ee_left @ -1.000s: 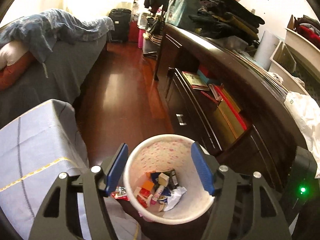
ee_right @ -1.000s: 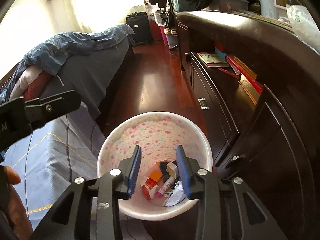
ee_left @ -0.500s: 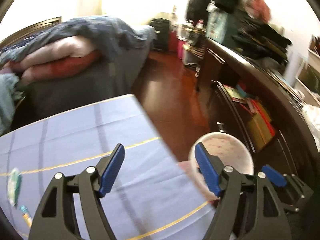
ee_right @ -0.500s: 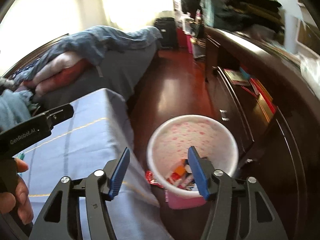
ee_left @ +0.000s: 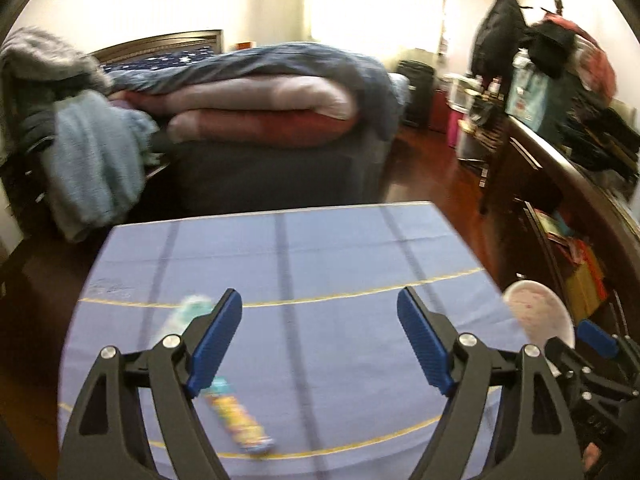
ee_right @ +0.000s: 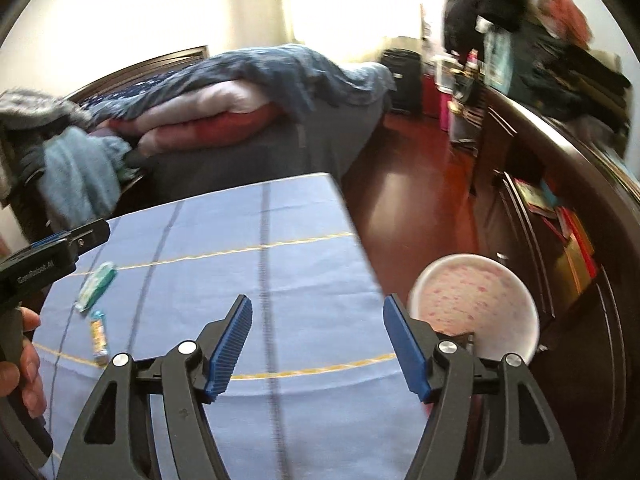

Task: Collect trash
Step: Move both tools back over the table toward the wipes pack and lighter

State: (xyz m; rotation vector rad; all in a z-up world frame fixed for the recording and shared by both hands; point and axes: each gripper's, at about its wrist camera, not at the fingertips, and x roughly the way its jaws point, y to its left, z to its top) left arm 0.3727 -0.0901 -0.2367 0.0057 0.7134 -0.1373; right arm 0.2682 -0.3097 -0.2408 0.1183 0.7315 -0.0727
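Low in both wrist views, the left gripper (ee_left: 320,336) and right gripper (ee_right: 318,344) angle down over the blue checked cloth (ee_left: 320,248), ribbed jaws apart, just opening and empty, two flat wrappers (ee_right: 96,286) at left, speckled round bin (ee_right: 476,304) at lower right.

Bedroom: bed (ee_left: 256,112), hanging clothes (ee_left: 504,32)

Motion blur smears the yellow wrapper (ee_left: 239,416) on the desk (ee_left: 340,248), so its print cannot be read. The left gripper's fingers (ee_left: 214,340) hide part of the pale green packet (ee_left: 188,312). The right gripper's arm covers the near rim of the bin (ee_right: 476,300), whose contents stay hidden.
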